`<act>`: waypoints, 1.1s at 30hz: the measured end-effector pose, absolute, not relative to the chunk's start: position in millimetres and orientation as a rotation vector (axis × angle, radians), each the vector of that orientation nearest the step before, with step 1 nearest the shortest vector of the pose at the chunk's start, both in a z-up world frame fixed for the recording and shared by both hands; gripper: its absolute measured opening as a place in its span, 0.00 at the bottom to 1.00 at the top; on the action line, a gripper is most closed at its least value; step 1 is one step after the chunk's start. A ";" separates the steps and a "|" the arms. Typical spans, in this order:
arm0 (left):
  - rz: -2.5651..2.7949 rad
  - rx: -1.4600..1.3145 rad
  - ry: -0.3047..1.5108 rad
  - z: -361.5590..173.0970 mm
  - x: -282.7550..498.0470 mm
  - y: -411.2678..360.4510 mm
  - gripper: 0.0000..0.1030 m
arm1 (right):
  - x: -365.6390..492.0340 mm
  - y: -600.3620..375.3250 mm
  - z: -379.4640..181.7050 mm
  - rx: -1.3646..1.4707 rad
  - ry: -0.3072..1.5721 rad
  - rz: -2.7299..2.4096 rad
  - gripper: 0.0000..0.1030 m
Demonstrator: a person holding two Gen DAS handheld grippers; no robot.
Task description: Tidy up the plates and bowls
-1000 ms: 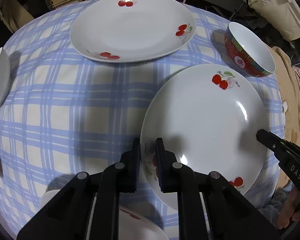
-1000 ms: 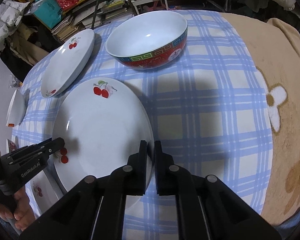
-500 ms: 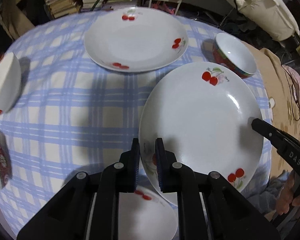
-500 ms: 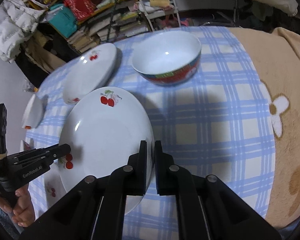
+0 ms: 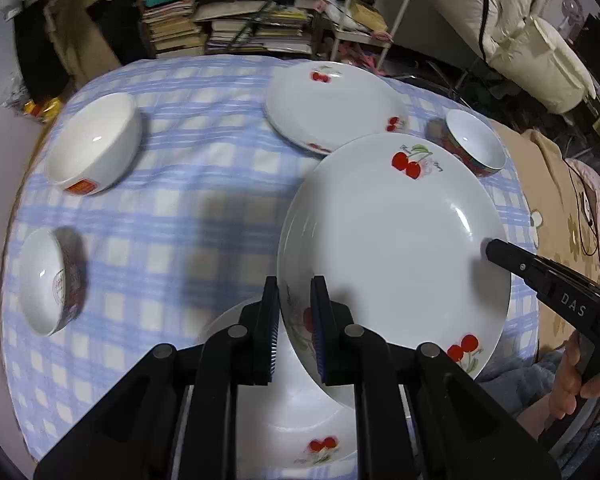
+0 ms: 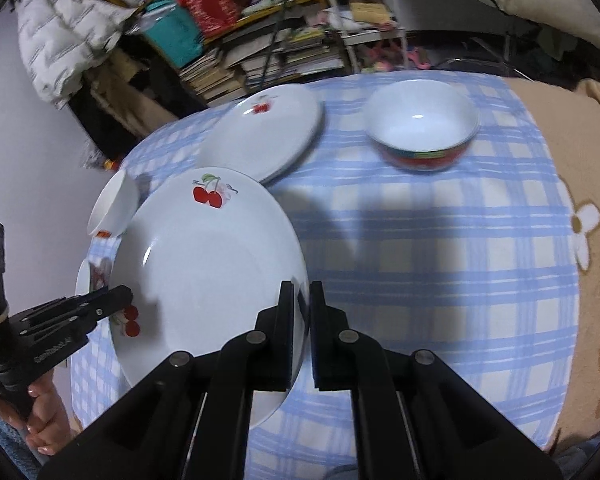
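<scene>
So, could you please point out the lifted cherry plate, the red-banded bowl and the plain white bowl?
lifted cherry plate [image 5: 392,248], left wrist view, bare centre.
red-banded bowl [image 6: 420,120], right wrist view, white inside.
plain white bowl [image 5: 92,144], left wrist view, inside.

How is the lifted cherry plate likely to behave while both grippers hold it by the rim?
The cherry plate looks like glazed ceramic: probably stiff and fragile if dropped. Its glossy highlights suggest a slippery rim, so the left gripper and right gripper, pinching opposite edges, may let it slide. It is tilted above another plate, so a slip would likely chip both.
</scene>
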State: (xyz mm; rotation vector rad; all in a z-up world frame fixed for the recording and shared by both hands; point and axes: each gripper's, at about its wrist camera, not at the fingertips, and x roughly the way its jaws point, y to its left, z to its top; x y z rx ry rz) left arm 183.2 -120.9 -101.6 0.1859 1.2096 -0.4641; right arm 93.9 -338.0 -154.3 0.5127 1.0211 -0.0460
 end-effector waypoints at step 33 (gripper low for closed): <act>-0.215 0.140 1.297 -163.4 131.3 -18.1 0.14 | 86.4 -233.3 -194.6 0.358 1.127 0.133 0.08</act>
